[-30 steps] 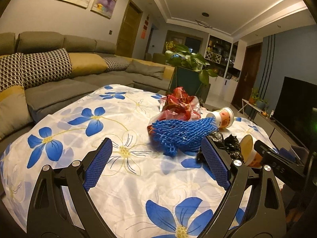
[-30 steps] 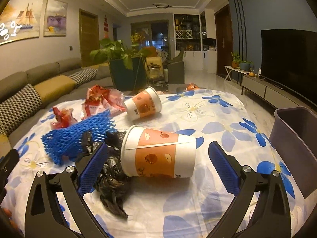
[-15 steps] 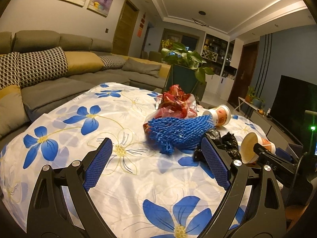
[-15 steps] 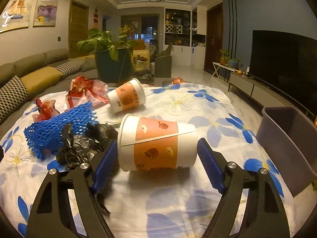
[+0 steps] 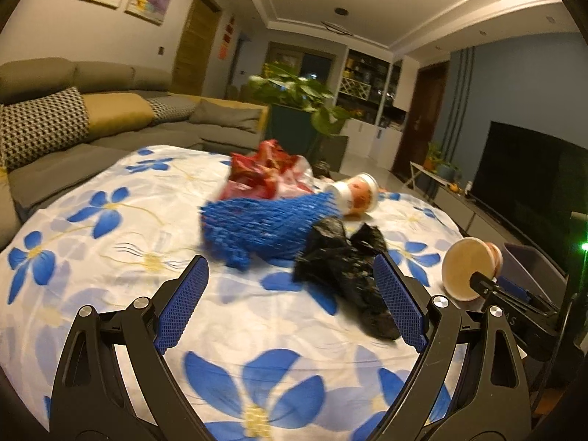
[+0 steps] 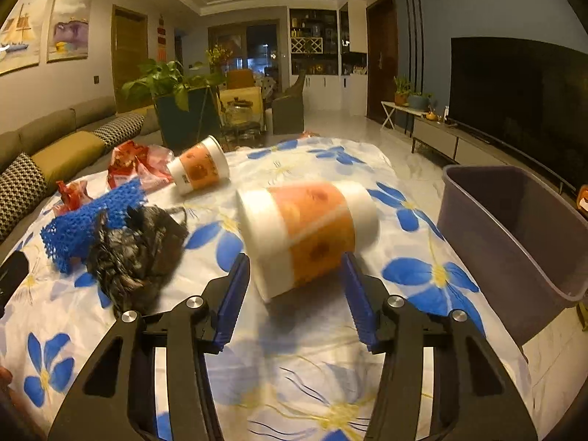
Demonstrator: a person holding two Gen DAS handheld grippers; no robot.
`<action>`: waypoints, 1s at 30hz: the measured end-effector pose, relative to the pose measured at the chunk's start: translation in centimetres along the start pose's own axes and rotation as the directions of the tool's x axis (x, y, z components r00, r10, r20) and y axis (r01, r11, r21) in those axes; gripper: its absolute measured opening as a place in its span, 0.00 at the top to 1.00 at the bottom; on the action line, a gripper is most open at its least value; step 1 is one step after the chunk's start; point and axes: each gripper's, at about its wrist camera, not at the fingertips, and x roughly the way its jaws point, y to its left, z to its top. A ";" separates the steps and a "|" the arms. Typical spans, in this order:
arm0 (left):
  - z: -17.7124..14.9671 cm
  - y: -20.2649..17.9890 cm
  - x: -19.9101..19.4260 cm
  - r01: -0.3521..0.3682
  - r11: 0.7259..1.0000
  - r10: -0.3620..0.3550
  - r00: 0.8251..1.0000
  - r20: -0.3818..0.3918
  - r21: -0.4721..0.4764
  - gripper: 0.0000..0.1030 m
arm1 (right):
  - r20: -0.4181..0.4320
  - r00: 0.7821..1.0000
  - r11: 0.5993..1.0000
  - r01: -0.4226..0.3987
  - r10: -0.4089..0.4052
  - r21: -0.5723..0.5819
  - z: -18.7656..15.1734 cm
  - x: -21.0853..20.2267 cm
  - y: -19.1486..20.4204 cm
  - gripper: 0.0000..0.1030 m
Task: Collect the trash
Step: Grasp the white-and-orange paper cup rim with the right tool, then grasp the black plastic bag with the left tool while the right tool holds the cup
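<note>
Now right tool (image 6: 296, 275) clamps orange paper cup (image 6: 307, 233) mid-frame, tilted; hold squeeze gentle, carry toward grey bin (image 6: 514, 235) at right; left tool (image 5: 290, 305) open near black bag (image 5: 345, 257)

Living room seen at night
A grey sofa (image 5: 55, 110), a potted plant (image 6: 172, 84) and a dark television (image 6: 514, 103) are seen around a floral tablecloth (image 5: 121, 242)

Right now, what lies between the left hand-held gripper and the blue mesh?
Only bare flowered tablecloth, in the left wrist view. The open left hand-held gripper faces the blue mesh; the black plastic bag sits off to the right by its right finger.
</note>
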 end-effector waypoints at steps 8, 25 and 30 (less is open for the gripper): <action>-1.0 -2.9 1.9 0.100 0.995 -0.098 0.992 -0.082 0.020 0.13 | 0.009 1.000 1.000 -0.012 0.011 0.011 -0.5 -0.9 -1.8 0.79; -2.6 -5.6 7.5 0.210 0.977 -0.184 0.925 -0.332 0.043 0.81 | 0.086 0.995 0.998 -0.058 0.055 0.033 -0.5 -3.2 -4.1 0.96; -2.5 -5.1 6.2 0.219 0.975 -0.200 0.935 -0.293 0.034 0.92 | 0.097 0.994 0.997 -0.062 0.058 0.036 -0.6 -3.8 -4.5 0.96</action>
